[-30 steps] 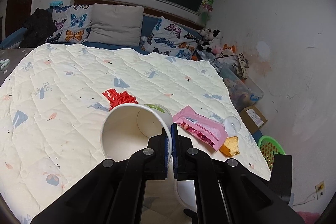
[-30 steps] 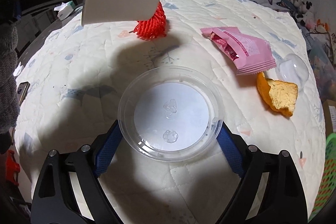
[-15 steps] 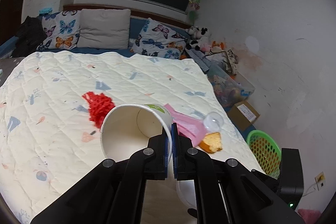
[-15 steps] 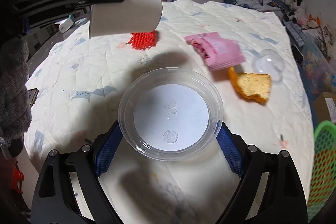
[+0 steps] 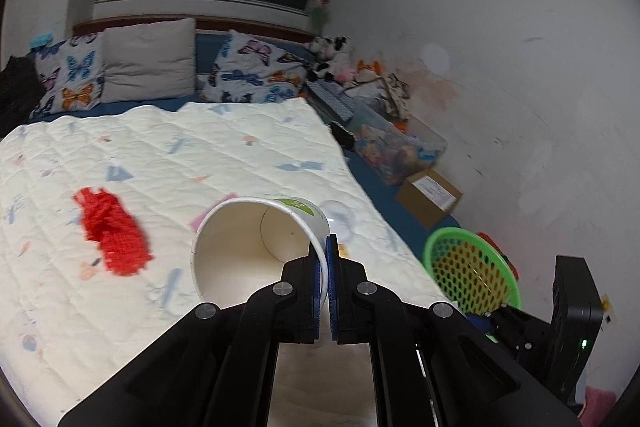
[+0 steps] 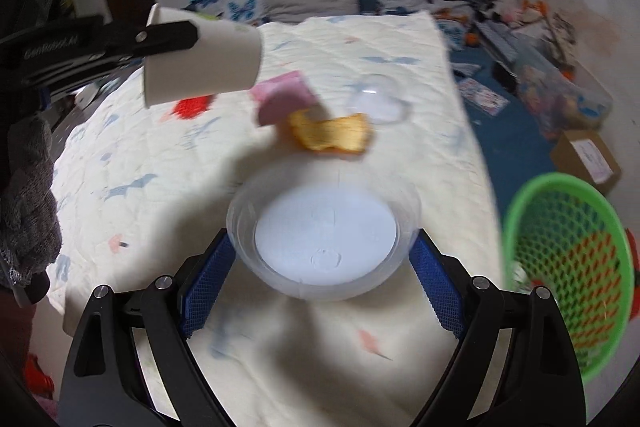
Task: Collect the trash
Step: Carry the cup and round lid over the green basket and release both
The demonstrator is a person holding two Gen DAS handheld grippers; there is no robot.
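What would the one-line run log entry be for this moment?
left gripper: shut on paper cup | right gripper: shut on clear plastic bowl | green basket: right of bed

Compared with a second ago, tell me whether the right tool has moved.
Yes. The right tool, gripping the clear plastic lid, has swung right toward the green basket, now large beside the bed, previously just at the frame's edge.

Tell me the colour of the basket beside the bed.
Bright green basket, with orange showing through its holes; clearest in the right wrist view.

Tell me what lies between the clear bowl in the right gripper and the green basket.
Right wrist view: only bare quilt edge and blue floor separate the clear bowl from the green basket.
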